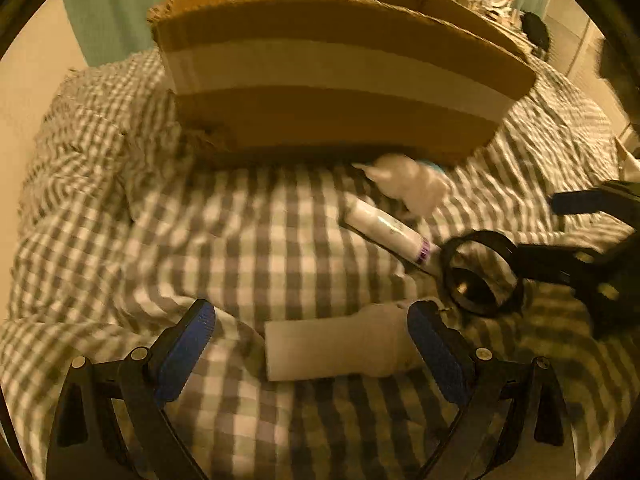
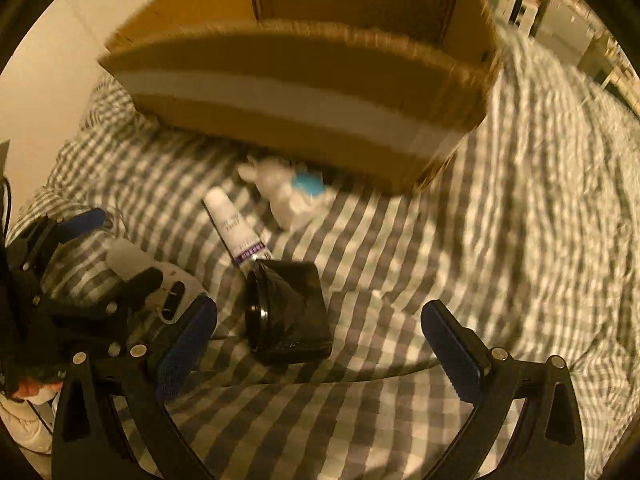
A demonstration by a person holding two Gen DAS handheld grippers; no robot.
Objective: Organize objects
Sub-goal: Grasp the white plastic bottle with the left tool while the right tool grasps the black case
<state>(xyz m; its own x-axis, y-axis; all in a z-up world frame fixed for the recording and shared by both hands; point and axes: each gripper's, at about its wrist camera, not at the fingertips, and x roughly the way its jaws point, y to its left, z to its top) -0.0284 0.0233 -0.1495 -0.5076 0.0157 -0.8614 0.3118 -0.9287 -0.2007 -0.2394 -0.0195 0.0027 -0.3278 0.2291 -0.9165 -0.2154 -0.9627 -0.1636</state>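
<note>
Scene recorded on a grey-and-white checked bed cover [image 1: 120, 240], with an open brown cardboard box with a pale tape band [image 1: 328, 68] standing at the far side.

Left to right in the left wrist view:
- Left gripper [image 1: 310, 344]: jaws spread wide, nothing clamped. A white cylindrical object lying on its side [image 1: 336, 344] sat between the blue pads, its right end beside the right pad; contact could not be confirmed.
- White tube with a purple band near its cap [image 1: 386, 232]: lying flat, between the cylinder and the box.
- White soft toy with a blue patch [image 1: 408, 184]: close against the front wall of the box, still outside it.
- Black ring-shaped lid or lens-like part [image 1: 480, 272]: beside the tube's cap end.

Right gripper [image 2: 320, 340]: jaws apart, empty, hovering near a black glossy box-like item with a round rim [image 2: 290, 312].

No loose item was visible inside the box; sorting judged at an early stage.

Risks:
- The cylinder could roll on the soft cover if only one pad touched it first.
- A clamp near its end could let it pivot out.
- Both grippers worked close together, so collision was possible.
- Both frames were motion-blurred; positions were approximate.
</note>
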